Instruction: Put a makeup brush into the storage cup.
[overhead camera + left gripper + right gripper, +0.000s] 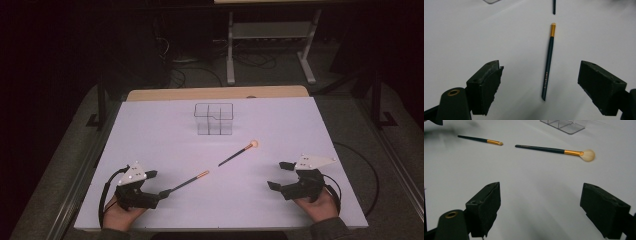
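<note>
Two makeup brushes are seen lying flat on the white surface (pixel 150 130), roughly end to end along one diagonal line.

The small brush (pixel 186 182) is placed near the left gripper (pixel 155 184). Its long axis is run from lower left to upper right in the high view, with the dark handle end pointed at the left gripper and the gold ferrule and tip pointed toward the middle of the surface. In the left gripper view the small brush (pixel 548 62) is seen almost upright in the frame, handle end nearest, lying between the lines of the two fingers (pixel 486 85) but ahead of them, not touched.

The large brush (pixel 237 153) is laid farther up and right, on the same slant, its fluffy pale head pointed up-right and its handle end pointed back at the small brush's tip, a gap being left between them. In the right gripper view the large brush (pixel 554 150) is seen well ahead, lengthwise across the frame.

The fingers of the left gripper are held wide apart, nothing gripped. The fingers of the right gripper (pixel 279 175) are also held wide apart, nothing between them.

A clear divided organiser box (pixel 214 119) is stood beyond both brushes.
</note>
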